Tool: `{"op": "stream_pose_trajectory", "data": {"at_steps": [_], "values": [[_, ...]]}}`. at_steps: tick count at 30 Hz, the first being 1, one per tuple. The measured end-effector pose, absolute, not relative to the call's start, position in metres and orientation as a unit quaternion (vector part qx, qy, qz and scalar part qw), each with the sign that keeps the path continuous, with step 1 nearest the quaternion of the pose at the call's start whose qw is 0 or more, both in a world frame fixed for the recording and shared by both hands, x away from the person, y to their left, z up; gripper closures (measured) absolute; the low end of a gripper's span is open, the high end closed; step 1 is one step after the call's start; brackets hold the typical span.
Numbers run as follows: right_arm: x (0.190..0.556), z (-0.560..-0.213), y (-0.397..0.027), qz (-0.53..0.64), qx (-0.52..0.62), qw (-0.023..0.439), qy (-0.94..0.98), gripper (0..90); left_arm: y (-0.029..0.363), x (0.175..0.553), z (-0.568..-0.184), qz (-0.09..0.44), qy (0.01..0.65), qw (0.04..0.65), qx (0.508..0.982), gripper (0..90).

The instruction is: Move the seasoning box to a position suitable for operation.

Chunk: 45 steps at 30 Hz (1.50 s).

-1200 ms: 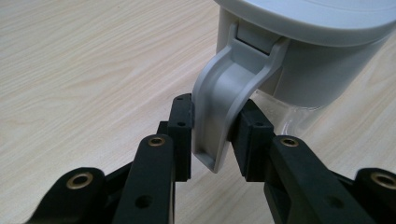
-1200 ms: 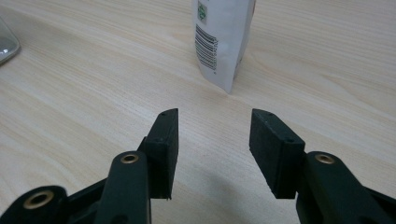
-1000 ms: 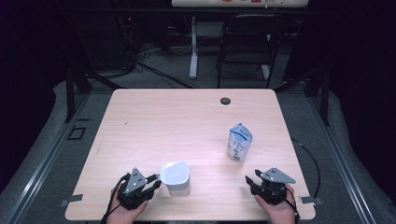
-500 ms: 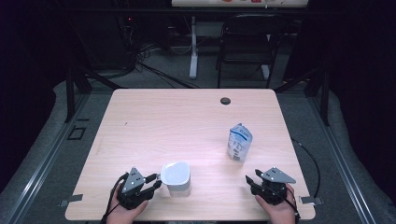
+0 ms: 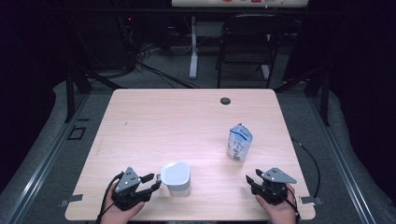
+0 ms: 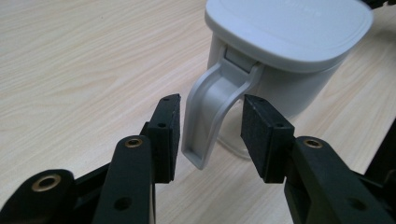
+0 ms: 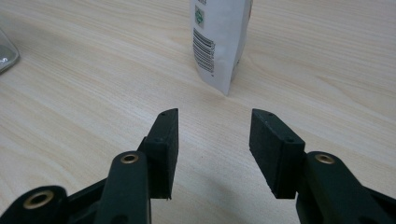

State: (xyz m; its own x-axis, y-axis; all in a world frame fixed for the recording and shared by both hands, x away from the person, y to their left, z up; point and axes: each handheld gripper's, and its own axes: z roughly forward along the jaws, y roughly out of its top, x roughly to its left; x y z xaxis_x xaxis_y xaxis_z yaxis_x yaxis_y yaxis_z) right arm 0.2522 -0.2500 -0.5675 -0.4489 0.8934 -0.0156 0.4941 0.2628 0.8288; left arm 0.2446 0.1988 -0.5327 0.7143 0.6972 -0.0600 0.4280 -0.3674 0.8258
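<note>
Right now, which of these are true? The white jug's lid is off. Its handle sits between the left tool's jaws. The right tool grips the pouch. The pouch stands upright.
1. The white jug has its lid off: false, the lid is on.
2. Its handle sits between the left gripper jaws: true, untouched; they have just been opening.
3. The right gripper grips the pouch: false, it is open and short of it.
4. The pouch stands upright: true.
</note>
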Motion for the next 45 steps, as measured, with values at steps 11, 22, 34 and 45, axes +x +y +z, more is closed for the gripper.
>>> {"op": "stream_pose_trajectory", "data": {"at_steps": [11, 22, 34, 45], "values": [[0.252, -0.567, -0.249, 0.397, 0.462, 0.253, 0.752, 52.8, 0.210, 0.244, -0.520, 0.161, 0.367, 0.458, 0.793, 63.8], [0.251, -0.565, -0.248, 0.397, 0.459, 0.255, 0.753, 52.7, 0.211, 0.245, -0.514, 0.160, 0.376, 0.464, 0.786, 76.9], [0.249, -0.563, -0.244, 0.401, 0.452, 0.262, 0.752, 52.4, 0.206, 0.247, -0.504, 0.160, 0.368, 0.454, 0.796, 89.6], [0.248, -0.563, -0.241, 0.399, 0.451, 0.251, 0.758, 57.5, 0.199, 0.253, -0.491, 0.157, 0.363, 0.455, 0.798, 90.0]]}}
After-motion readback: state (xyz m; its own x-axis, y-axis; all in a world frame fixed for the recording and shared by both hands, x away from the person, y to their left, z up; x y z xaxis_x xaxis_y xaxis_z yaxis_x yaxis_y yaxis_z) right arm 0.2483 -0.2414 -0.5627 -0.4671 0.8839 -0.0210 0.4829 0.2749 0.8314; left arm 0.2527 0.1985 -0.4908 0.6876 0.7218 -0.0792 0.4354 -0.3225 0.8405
